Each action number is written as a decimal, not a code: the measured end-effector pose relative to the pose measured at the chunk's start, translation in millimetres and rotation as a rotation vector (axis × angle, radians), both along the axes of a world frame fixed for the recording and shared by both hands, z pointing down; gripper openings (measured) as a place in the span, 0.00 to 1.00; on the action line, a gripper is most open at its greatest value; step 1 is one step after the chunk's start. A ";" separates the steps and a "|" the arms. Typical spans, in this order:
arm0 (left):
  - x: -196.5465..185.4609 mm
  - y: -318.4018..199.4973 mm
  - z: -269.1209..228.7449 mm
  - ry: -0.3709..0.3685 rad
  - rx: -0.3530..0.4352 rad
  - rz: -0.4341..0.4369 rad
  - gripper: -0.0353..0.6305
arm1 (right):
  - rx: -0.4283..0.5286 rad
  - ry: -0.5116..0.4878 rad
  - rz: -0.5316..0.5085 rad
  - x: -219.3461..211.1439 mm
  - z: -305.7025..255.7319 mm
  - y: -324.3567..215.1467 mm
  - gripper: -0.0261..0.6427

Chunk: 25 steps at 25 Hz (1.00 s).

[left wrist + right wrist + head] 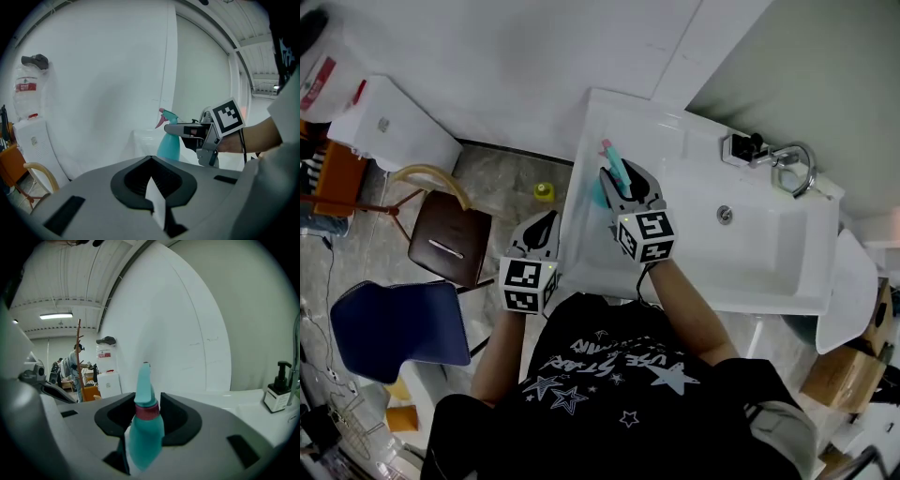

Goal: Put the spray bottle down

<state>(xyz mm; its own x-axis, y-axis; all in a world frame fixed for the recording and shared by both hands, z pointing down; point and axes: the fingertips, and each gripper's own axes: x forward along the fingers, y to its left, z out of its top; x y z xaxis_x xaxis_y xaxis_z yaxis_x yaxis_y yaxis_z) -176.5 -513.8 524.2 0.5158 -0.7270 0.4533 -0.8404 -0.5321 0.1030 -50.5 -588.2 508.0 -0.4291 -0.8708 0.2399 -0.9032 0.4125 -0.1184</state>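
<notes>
Far left on the tiled floor: white box-shaped cabinet (389,122), then blue padded chair (398,328) and, just beside it, brown seat (450,246) with a curved wooden back.

Next along, left gripper (542,230), held off the left edge of the white sink surface (623,117), over the floor. Jaws pressed together with nothing pinched between them, only a sliver of white pad showing at the seam in the left gripper view.

Small yellow object (544,191) on the floor near that gripper's tip, too small to identify.

Further right, at the left corner of the sink surface, teal plastic spray bottle (614,169) with pink trigger nozzle and red collar. Upright, nozzle pointing away from the person. Pinched by right gripper (625,192), jaws clamped on either side of the bottle just below the collar, plain in the right gripper view. Bottle base low over the corner of the surface; contact hidden in every view, so cannot tell whether resting there or held just above.

Right of the bottle, rectangular basin (769,244) with round metal drain (725,215). At the back rim, black pump soap dispenser (750,145) beside chrome faucet (792,161), both well apart from the bottle.
</notes>
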 end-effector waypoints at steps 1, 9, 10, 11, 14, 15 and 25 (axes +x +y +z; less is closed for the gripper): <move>2.4 0.4 0.6 0.002 -0.004 0.003 0.08 | -0.005 0.003 -0.005 -0.2 0.8 1.3 0.30; 18.4 0.3 -0.4 0.010 -0.025 0.019 0.08 | -0.073 0.047 -0.064 -2.5 12.4 7.4 0.43; 19.3 0.8 -0.5 0.006 -0.023 0.017 0.08 | -0.075 0.046 -0.064 -2.0 12.5 9.9 0.45; 20.3 1.6 -1.6 0.003 -0.020 0.016 0.08 | -0.074 0.044 -0.063 -1.2 11.4 13.0 0.46; 26.2 6.9 -13.0 0.007 -0.002 0.004 0.08 | -0.063 0.043 -0.068 4.1 4.6 26.3 0.47; 28.7 9.9 -18.5 0.011 0.006 -0.002 0.08 | -0.057 0.044 -0.071 7.1 1.1 31.8 0.47; 59.3 69.6 -76.3 0.016 0.125 -0.052 0.08 | 0.041 0.037 -0.069 60.3 -56.5 112.3 0.47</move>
<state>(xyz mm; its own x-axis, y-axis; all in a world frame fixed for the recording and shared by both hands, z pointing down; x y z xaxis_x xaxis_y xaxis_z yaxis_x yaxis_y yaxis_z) -117.2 -444.2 447.9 0.4827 -0.8032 0.3491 -0.8658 -0.4975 0.0525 9.8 -475.9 451.5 -0.4798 -0.8490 0.2215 -0.8760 0.4775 -0.0673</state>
